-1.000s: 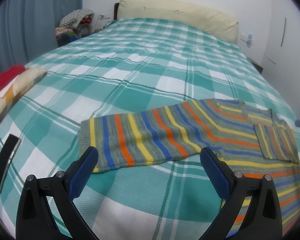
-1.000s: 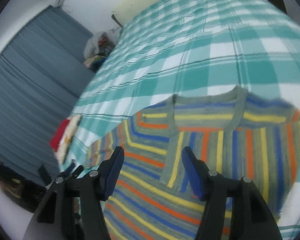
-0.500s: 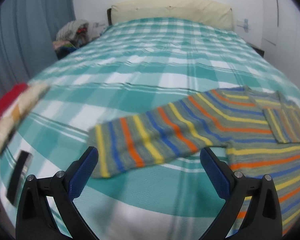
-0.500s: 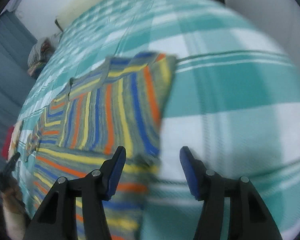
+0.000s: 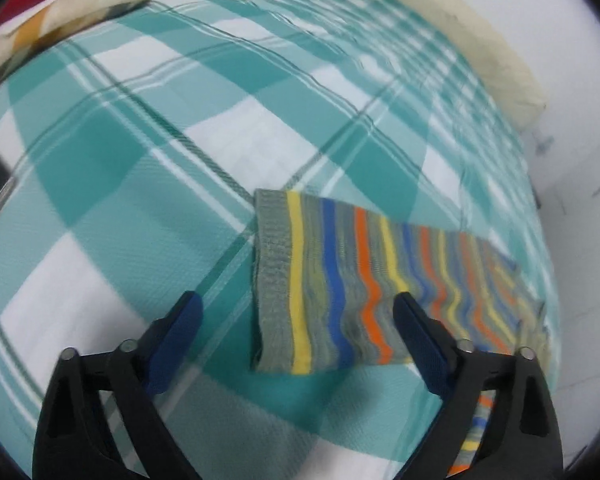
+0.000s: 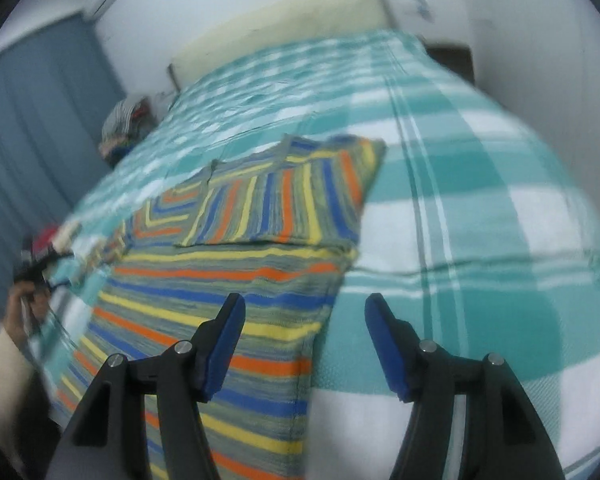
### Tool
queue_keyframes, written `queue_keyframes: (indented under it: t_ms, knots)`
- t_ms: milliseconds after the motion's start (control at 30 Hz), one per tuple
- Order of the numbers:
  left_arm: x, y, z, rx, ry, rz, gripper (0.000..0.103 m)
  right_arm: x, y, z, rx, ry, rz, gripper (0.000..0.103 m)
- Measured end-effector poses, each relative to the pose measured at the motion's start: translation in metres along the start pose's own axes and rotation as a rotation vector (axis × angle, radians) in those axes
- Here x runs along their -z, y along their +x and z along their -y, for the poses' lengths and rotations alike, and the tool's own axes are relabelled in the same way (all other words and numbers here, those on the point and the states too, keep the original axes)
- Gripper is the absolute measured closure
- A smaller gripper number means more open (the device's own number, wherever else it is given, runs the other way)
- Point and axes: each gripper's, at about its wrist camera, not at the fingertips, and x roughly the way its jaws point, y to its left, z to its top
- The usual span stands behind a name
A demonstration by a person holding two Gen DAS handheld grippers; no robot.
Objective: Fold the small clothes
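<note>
No readable txt, labels, brands or nos. anywhere in either wrist view.

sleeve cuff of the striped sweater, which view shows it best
The left wrist view. The grey ribbed sleeve cuff lies flat on the checked bedspread, close ahead of the camera and unobstructed. The right wrist view shows the striped sweater body and folded side, but that outstretched cuff cannot be made out there.

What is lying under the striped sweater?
The striped sweater lies flat on the teal-and-white checked bedspread, which shows all around it. Whether anything else is beneath the sweater cannot be seen, because the knit covers that area.
</note>
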Motion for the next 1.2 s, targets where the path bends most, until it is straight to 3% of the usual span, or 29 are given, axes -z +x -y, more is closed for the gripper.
queue_keyframes:
  t_ms: [67, 100, 167, 200, 233, 333, 467, 667, 867, 1000, 1100, 1167, 1200]
  knots:
    - [-0.004, 0.008, 0.003, -0.032, 0.020, 0.006, 0.015, 0.002, -0.003, -0.004, -0.020, -0.002, 0.009, 0.041]
    - [-0.006, 0.009, 0.002, -0.038, 0.024, 0.013, 0.022, 0.001, -0.003, -0.006, -0.026, -0.006, 0.011, 0.041]
    - [-0.010, 0.013, 0.004, -0.064, 0.059, 0.013, 0.051, 0.004, -0.004, -0.008, -0.011, -0.021, 0.012, 0.041]
    - [-0.012, 0.015, 0.005, -0.073, 0.085, 0.003, 0.089, 0.005, -0.004, -0.009, -0.005, -0.026, 0.011, 0.041]
    - [-0.013, 0.015, 0.006, -0.080, 0.106, -0.015, 0.100, 0.006, -0.004, -0.008, -0.003, -0.024, 0.010, 0.041]
    - [-0.021, 0.001, 0.022, -0.107, 0.168, 0.002, 0.100, 0.005, -0.006, -0.005, -0.013, -0.005, 0.018, 0.041]
    - [-0.036, -0.046, 0.087, -0.070, 0.312, 0.069, 0.100, 0.003, -0.012, -0.004, -0.022, -0.006, 0.050, 0.041]
    - [-0.023, -0.096, 0.238, 0.080, 0.565, 0.149, 0.100, -0.001, -0.020, -0.005, -0.055, 0.010, 0.076, 0.041]
    - [0.038, -0.054, 0.345, 0.147, 0.765, 0.064, 0.100, -0.001, -0.031, -0.001, -0.046, 0.015, 0.102, 0.041]
    - [0.086, -0.015, 0.376, 0.148, 0.857, -0.006, 0.099, -0.001, -0.038, 0.009, -0.044, 0.039, 0.117, 0.041]
    - [0.110, 0.007, 0.385, 0.143, 0.880, -0.062, 0.093, -0.002, -0.041, 0.016, -0.038, 0.053, 0.121, 0.041]
    - [0.122, 0.021, 0.387, 0.151, 0.881, -0.095, 0.077, -0.002, -0.041, 0.021, -0.039, 0.066, 0.120, 0.041]
    - [0.124, 0.023, 0.388, 0.148, 0.881, -0.100, 0.057, -0.003, -0.041, 0.022, -0.040, 0.073, 0.121, 0.041]
